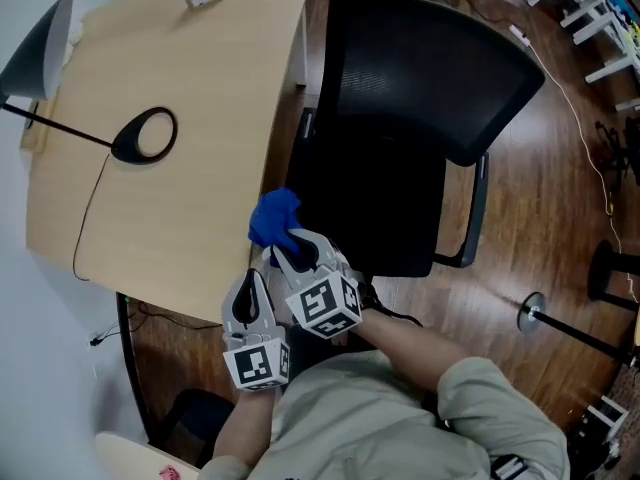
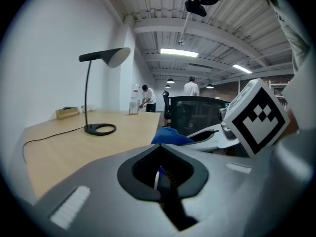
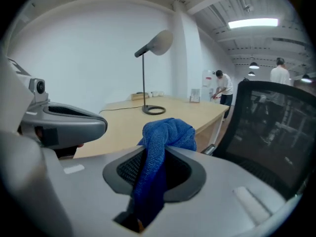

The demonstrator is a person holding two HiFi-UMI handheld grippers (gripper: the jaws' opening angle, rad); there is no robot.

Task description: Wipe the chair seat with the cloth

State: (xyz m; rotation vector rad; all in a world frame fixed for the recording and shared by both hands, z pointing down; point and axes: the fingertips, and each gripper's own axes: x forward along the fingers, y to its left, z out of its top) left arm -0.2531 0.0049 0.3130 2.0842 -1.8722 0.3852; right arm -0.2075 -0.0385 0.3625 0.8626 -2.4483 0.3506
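Nearest to us in the head view is the person's pale sleeve at the bottom of the frame, with both tools reaching up from it. The right tool is clenched on the blue cloth, which bunches out above its tips at lower centre. The left tool sits just beside it on the left. The cloth hangs by the left edge of the black chair seat, where the rounded corner of the wooden surface comes close. We cannot tell whether the cloth touches the seat. A black lamp stands on the surface at upper left, and its cable runs toward the surface's edge. The chair's back fills the upper centre, over the wooden floor.

In the left gripper view, the left tool's grey body fills the lower frame and its jaws are pressed together. Beyond them, right of centre, the cloth is at the right tool's tips, with that tool's marker cube at far right. The lamp is on the left, and two people stand far behind.

In the right gripper view, the cloth runs down between the clamped jaws at centre and mushrooms above them. The left tool juts in from the left edge, and the chair's mesh back rises at right.
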